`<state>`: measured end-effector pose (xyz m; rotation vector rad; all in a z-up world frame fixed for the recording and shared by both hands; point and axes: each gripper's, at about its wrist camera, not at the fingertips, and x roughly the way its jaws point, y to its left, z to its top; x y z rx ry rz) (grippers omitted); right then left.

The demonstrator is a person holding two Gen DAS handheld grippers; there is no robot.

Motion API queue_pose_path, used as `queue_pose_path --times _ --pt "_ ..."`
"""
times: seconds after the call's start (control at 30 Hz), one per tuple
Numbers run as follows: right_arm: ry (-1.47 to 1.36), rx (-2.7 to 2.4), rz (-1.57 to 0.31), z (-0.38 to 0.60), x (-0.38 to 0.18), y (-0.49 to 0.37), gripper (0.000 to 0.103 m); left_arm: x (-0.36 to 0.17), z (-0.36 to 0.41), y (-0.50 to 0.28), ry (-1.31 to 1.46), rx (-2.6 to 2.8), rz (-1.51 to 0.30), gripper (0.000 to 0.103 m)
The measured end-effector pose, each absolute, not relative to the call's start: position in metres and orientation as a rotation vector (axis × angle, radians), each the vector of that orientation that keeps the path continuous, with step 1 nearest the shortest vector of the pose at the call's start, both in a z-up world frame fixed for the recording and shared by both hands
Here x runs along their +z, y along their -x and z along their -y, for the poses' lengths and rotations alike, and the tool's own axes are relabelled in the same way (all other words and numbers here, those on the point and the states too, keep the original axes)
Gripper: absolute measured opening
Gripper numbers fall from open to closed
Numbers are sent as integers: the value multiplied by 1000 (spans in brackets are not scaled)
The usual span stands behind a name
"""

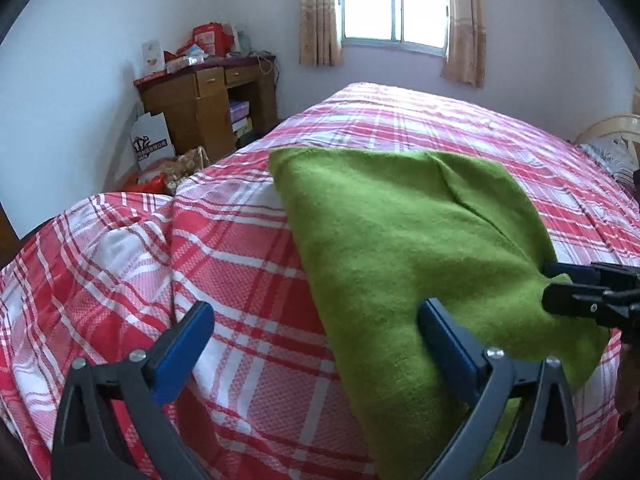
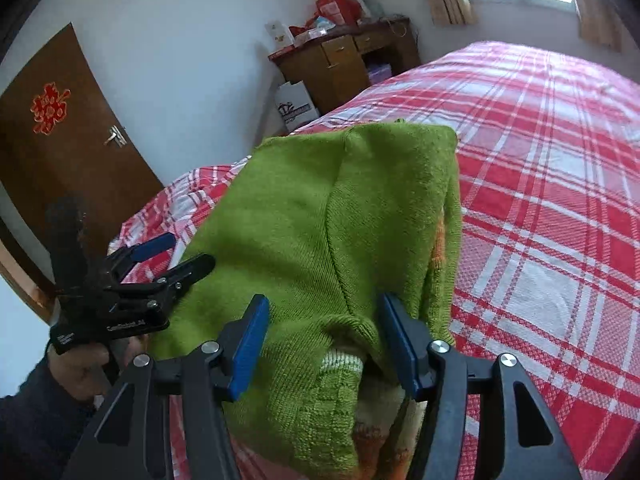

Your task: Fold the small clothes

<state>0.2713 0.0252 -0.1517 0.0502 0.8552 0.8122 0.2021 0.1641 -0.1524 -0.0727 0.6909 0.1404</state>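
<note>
Item: green knitted garment, folded, lying on the red-and-white checked bedspread near the bed's near edge. Left gripper hovering with jaws spread wide, released; one blue pad over the garment's edge, the other over bare bedspread, nothing clasped. Right gripper standing partly open around a bunched fold of the knit, pads not pressing it. Wooden desk and curtained window sitting beyond the bed
</note>
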Motion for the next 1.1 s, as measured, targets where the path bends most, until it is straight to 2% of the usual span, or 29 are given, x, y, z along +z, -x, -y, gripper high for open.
queue_pose_path --times 0.13,0.3,0.43,0.57,1.1 --pt "-94 755 -824 -14 -134 -259 58 -135 -162 -187 66 159 -685 103" --pt "-100 655 -658 8 -84 -215 59 -89 -154 -152 24 146 -558 103" --pt "-96 598 -563 17 -49 -185 65 -56 -151 -131 44 120 -471 103" --pt "-61 582 -501 17 -26 -164 66 -35 -147 -120 42 96 -425 103" --pt "-68 565 -463 26 -10 -142 66 -30 -142 -108 36 93 -381 103"
